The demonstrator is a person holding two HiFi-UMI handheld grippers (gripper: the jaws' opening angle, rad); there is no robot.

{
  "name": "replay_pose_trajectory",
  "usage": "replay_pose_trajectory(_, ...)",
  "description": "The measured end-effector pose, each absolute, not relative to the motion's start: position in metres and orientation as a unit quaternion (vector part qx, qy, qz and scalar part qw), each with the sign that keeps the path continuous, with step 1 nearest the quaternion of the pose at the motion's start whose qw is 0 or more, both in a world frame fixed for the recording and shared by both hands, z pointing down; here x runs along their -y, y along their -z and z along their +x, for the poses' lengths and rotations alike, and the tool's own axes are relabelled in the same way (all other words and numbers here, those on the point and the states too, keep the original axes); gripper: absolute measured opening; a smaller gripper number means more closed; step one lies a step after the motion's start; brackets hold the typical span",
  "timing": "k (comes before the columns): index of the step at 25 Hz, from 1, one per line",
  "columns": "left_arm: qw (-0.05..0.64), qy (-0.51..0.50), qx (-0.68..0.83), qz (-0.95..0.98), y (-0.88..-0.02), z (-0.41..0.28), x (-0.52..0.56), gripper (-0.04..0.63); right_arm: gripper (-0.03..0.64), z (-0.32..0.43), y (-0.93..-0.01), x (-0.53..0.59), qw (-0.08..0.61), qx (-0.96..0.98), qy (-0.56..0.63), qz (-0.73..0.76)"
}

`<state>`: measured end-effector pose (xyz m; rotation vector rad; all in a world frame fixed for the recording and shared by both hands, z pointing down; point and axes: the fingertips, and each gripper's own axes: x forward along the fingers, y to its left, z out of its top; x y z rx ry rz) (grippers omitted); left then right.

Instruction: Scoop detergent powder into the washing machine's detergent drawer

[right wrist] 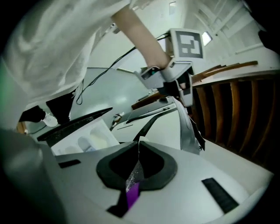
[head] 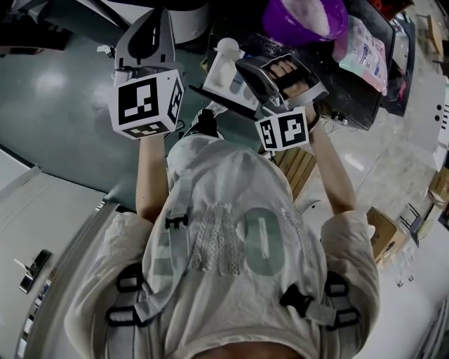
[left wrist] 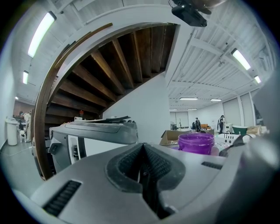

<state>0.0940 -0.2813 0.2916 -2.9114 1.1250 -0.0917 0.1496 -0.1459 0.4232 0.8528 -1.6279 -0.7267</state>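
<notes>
Well, the right gripper (right wrist: 136, 148) had its jaws pinched tight on the thin purple handle of the scoop (right wrist: 132, 192), the strip standing on edge between the dark pads; the scoop's bowl could not be made out. Just beyond those jaws lay the white detergent drawer (right wrist: 87, 139), pulled out, its moulded compartments facing up and looking pale inside. Over on the other side, the left gripper (left wrist: 142, 153) had its jaws pressed fully together with nothing between them, and it was held up in the air, aimed out across the room and well clear of the drawer. From the head view, both grippers were held out in front of the person's chest, the left one at the left over the grey-green floor (head: 63, 105), the right one angled in toward the drawer. And there was the purple tub (head: 302, 24) beyond the drawer, open at the top with white detergent powder (head: 312, 14) showing inside; the left gripper view caught that same tub off to the right of its jaws, near but not touching.
</notes>
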Motion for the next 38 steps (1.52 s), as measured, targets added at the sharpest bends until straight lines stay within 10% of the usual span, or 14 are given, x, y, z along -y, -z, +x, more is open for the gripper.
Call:
replay_pose_trajectory(23, 0.034, 0.002, -0.301, -0.953, -0.260, 0.139, 0.261, 0.020, 0.009, 0.218, -0.236, 0.189, 0.047, 0.657, 0.098, 0.746)
replay_pose_trajectory(38, 0.032, -0.019, -0.272, -0.961, -0.249, 0.160, 0.249, 0.020, 0.009, 0.245, -0.249, 0.156, -0.031, 0.594, 0.032, 0.804)
